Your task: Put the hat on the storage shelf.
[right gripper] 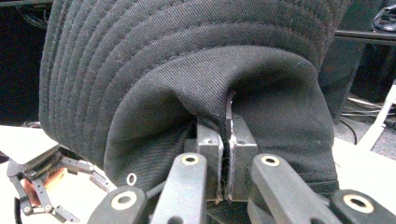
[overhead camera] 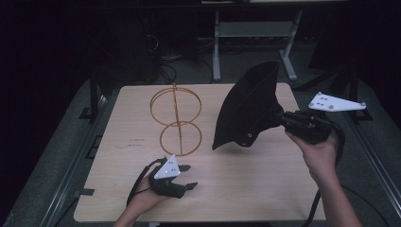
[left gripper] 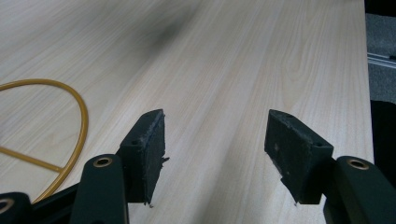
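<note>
A black bucket hat [overhead camera: 248, 106] hangs in the air over the right half of the bench [overhead camera: 265, 189], tilted so its brim faces up and away and its crown points toward the right gripper [overhead camera: 283, 119], which holds it. In the right gripper view the fingers [right gripper: 209, 158] are pressed together on a fold of the hat's crown fabric, the cloth pinched between the pads. To the hat's left, well apart from it, a gold wire stand [overhead camera: 176, 120] of two rings on an upright rod stands on the bench; my guess is that the hat is meant for it, so the coming move would run leftward from the right hand, which is the only one carrying anything. The left gripper [overhead camera: 185, 176] rests low near the front edge, just in front of the stand's lower ring, its fingers [left gripper: 147, 149] spread wide apart with nothing between them but bare wood
</note>
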A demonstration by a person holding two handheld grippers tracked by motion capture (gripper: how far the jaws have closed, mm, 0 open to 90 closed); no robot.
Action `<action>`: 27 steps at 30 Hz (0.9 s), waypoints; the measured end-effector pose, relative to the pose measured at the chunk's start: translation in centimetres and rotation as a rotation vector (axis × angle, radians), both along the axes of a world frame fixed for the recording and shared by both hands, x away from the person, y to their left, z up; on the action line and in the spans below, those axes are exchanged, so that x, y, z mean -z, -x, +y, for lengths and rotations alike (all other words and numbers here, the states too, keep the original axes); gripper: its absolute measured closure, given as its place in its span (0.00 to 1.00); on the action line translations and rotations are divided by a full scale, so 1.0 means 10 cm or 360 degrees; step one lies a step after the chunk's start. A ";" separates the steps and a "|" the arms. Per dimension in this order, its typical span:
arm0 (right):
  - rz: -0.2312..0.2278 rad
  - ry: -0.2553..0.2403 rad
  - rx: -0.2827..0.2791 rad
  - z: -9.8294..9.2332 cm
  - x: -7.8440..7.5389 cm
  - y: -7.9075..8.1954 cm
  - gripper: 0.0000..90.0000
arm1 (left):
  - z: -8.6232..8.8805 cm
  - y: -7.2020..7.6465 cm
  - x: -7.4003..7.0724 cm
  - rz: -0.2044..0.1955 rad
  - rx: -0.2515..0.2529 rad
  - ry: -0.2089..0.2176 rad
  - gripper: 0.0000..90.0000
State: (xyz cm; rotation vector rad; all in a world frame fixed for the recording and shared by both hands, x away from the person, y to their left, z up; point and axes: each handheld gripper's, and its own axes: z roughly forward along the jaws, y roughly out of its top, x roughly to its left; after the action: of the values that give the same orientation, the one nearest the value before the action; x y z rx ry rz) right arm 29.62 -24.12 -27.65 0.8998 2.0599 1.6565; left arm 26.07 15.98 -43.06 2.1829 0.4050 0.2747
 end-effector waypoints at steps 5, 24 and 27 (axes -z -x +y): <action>-0.0011 0.0010 -0.0016 0.07 -0.10 -0.05 0.96 | 0.00 -0.01 0.00 0.0001 0.0002 0.0005 0.42; -0.0065 0.0058 -0.0112 0.47 -0.49 -0.28 0.96 | -0.02 -0.02 0.01 -0.0012 0.0014 -0.0003 0.41; -0.0062 0.0065 -0.0122 0.53 -0.54 -0.32 0.96 | -0.03 -0.02 0.02 -0.0002 0.0019 0.0000 0.41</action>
State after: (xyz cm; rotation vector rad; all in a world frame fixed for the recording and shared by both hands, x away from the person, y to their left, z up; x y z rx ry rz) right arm 32.79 -18.78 -22.28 0.7783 2.1182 1.6508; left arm 26.31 15.70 -43.31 2.1843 0.3913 0.2698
